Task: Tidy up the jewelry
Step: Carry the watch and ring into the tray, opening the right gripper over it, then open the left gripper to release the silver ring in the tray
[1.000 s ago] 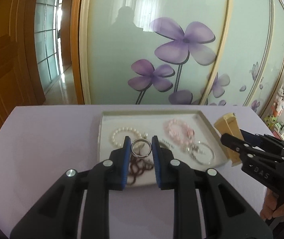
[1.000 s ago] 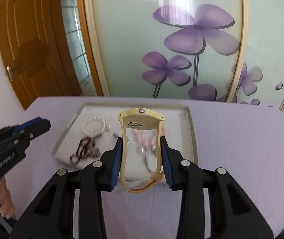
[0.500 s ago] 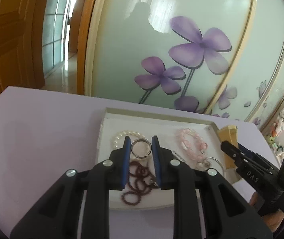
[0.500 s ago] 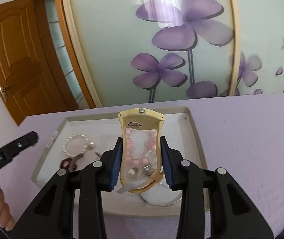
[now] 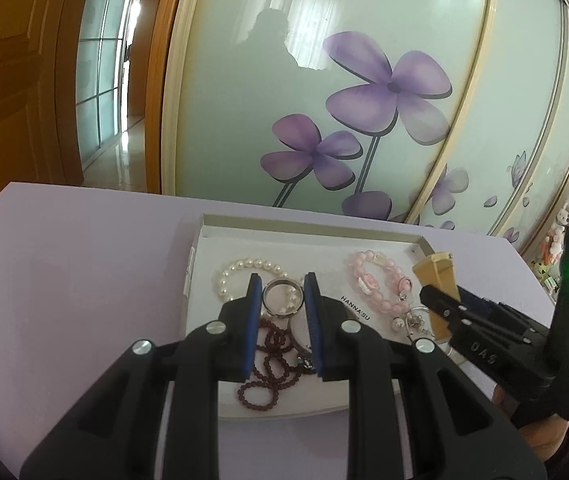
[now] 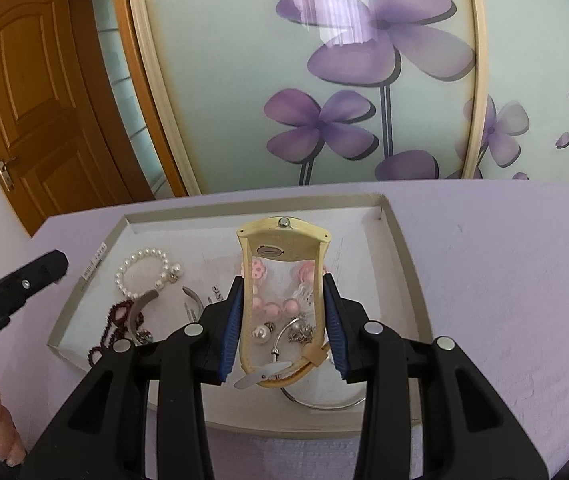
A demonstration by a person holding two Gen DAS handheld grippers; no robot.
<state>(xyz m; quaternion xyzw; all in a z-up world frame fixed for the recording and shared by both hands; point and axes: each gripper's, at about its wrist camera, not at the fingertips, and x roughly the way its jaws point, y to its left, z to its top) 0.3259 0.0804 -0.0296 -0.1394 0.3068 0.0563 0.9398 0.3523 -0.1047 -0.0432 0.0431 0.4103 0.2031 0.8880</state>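
A shallow white tray (image 5: 308, 227) (image 6: 404, 248) lies on the lilac table. In it are a pearl bracelet (image 5: 244, 266) (image 6: 140, 270), a dark red bead strand (image 5: 272, 372) (image 6: 118, 322), a pink bead bracelet (image 5: 380, 280) (image 6: 276, 308) and a silver hoop (image 6: 324, 402). My left gripper (image 5: 283, 292) is shut on a silver ring (image 5: 282, 298), held above the tray's left half. My right gripper (image 6: 283, 304) is shut on a cream watch (image 6: 284, 292) (image 5: 438, 280), held over the tray's right half.
Behind the table stands a glass sliding wardrobe door with purple flowers (image 5: 388, 88). A wooden door (image 6: 44, 112) is at the left. The table's far edge runs just behind the tray. Toys stand at the far right (image 5: 560, 240).
Both grippers have moved forward over the tray and closer to it, each still holding its item. The right gripper with the watch now sits above the pink bracelet.
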